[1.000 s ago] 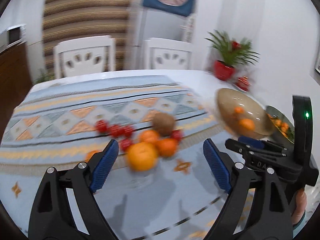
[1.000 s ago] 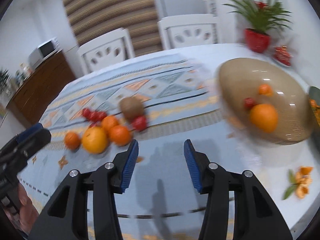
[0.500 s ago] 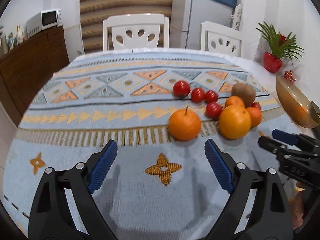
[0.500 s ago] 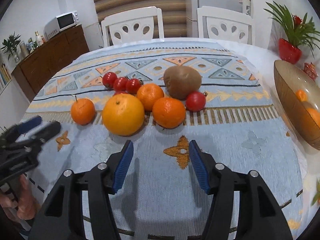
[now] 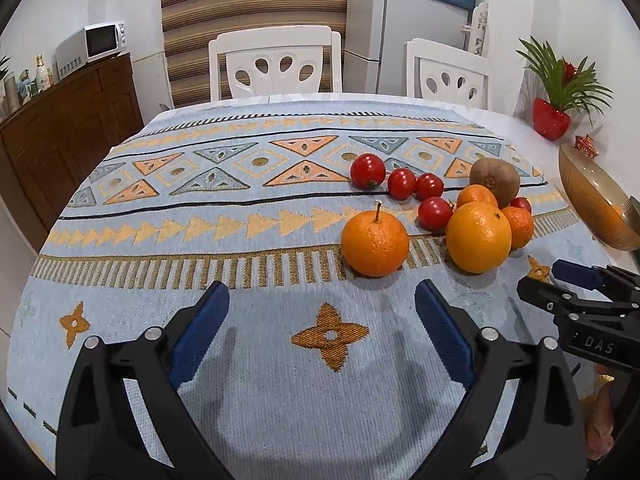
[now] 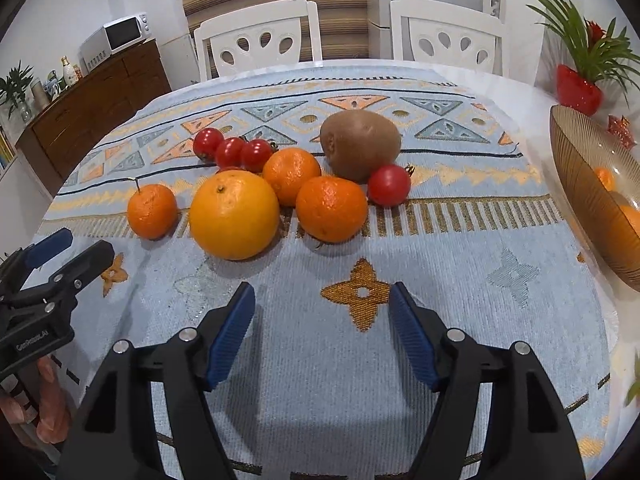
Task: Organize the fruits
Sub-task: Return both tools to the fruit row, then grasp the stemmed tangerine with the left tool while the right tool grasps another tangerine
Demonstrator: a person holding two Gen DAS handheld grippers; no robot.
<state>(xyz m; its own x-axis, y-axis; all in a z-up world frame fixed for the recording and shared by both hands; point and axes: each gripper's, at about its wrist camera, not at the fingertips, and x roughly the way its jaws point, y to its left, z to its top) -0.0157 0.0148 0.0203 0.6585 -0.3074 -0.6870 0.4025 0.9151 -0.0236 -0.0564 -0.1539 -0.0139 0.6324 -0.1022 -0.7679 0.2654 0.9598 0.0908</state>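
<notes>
Both grippers are hovering over the worktop (image 5: 280, 380), empty. The left gripper (image 5: 322, 312) is reading "GenRobot.AI" on its body, jaws spread wide; the right gripper (image 6: 322, 312) is showing "DAS", jaws open. Fruits are lying clustered ahead: orange (image 6: 234, 215), kiwi (image 6: 360, 145), tomatoes (image 6: 232, 151). The bowl (image 6: 588, 196) is sitting right.

The left gripper (image 5: 322, 302) is spread wide over the tablecloth (image 5: 256, 380), gripping nothing. A stemmed orange (image 5: 375, 243) lies just ahead, slightly right of centre. A larger orange (image 5: 479, 237) sits to its right, touching a mandarin (image 5: 520, 226). Tomatoes (image 5: 401, 183) and a kiwi (image 5: 495, 182) lie behind. The bowl (image 5: 592, 208) stands at the right edge. The right gripper (image 5: 560, 280) enters low right.
</notes>
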